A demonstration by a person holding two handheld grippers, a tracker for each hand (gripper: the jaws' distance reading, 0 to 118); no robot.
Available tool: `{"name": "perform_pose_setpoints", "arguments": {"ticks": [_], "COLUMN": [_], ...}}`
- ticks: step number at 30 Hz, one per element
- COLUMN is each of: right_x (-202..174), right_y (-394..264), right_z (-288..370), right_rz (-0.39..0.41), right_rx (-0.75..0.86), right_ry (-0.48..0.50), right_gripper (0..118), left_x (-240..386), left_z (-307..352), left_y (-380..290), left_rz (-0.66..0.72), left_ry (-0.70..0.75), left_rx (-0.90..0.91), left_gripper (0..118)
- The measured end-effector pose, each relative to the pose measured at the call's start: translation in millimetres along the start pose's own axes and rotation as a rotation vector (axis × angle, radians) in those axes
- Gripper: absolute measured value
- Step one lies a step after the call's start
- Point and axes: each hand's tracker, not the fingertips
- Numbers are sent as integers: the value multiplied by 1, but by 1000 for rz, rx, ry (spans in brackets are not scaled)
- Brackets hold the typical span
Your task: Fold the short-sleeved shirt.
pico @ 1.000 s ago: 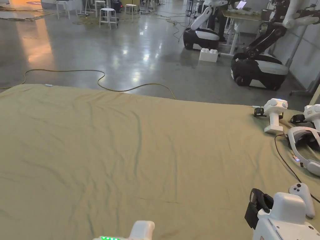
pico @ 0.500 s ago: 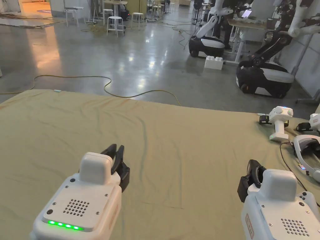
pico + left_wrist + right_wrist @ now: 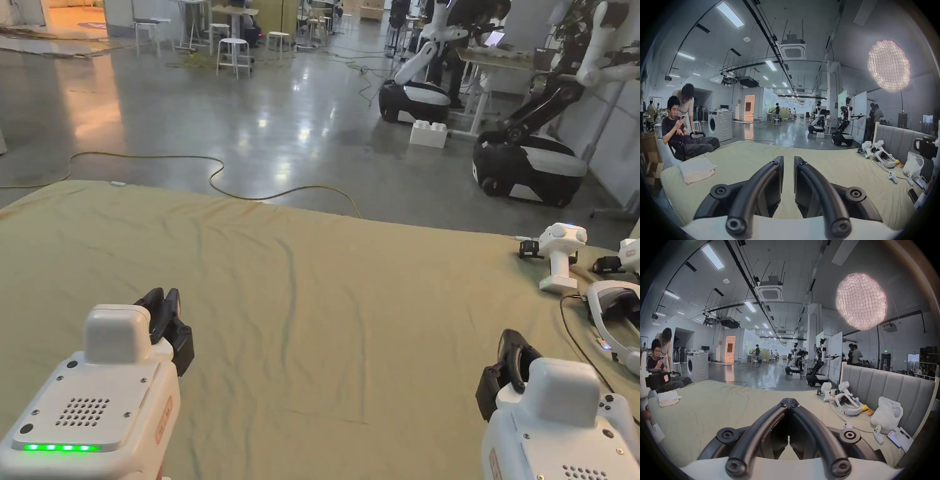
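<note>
Both grippers sit higher in the head view than a second ago, when just their tops peeked in at the bottom edge. Head view: left gripper (image 3: 167, 307) low on the left, right gripper (image 3: 509, 362) low on the right, both held level above the sheet (image 3: 325, 287) and aimed away from the person. Two more handheld units (image 3: 558, 257) and one headset (image 3: 615, 312) lie at the sheet's right edge.

Left gripper view: jaws of the left gripper (image 3: 788, 160) stand a narrow gap apart, gripping nothing, pointing straight across the bed. A pale folded cloth (image 3: 696, 169), likely the shirt, lies flat on the sheet's far-left corner, well apart from the jaws; which way its long axis runs, I can't tell. Two people (image 3: 680, 116) are just beyond it, one seated, one leaning over.

Right gripper view: jaws of the right gripper (image 3: 788, 400) are pressed together at the tips, empty. One cloth again far left, two controllers (image 3: 877, 434) and one white bag (image 3: 886, 415) near the headboard (image 3: 883, 386).
</note>
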Motion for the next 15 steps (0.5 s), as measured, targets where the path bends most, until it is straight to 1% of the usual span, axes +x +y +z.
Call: {"name": "perform_pose_setpoints", "arguments": {"ticks": [4,7,9,12,15], "right_x": [-20,-43,-56,-74,-84], "right_y": [-33,-72,-100,-139,-169], "right_z": [21,36,48,60,63], "right_rz": [-9,39,53,45,62], "right_rx": [-108,-238,-313,-423,-517], "right_ry": [71,138,181,204,248], "right_gripper": [0,0,0,0,0], "left_x": [-11,-19,-23,-30,-38], "left_z": [1,6,10,16,22], "left_y": [-5,-10,-14,-23,-32], "left_rz": [-28,-23,-26,-45,-37], "left_ry": [-5,-22,-21,-34,-52], "left_rx": [-47,-77,-88,-124,-164], "left_gripper": [15,15,15,15,15]}}
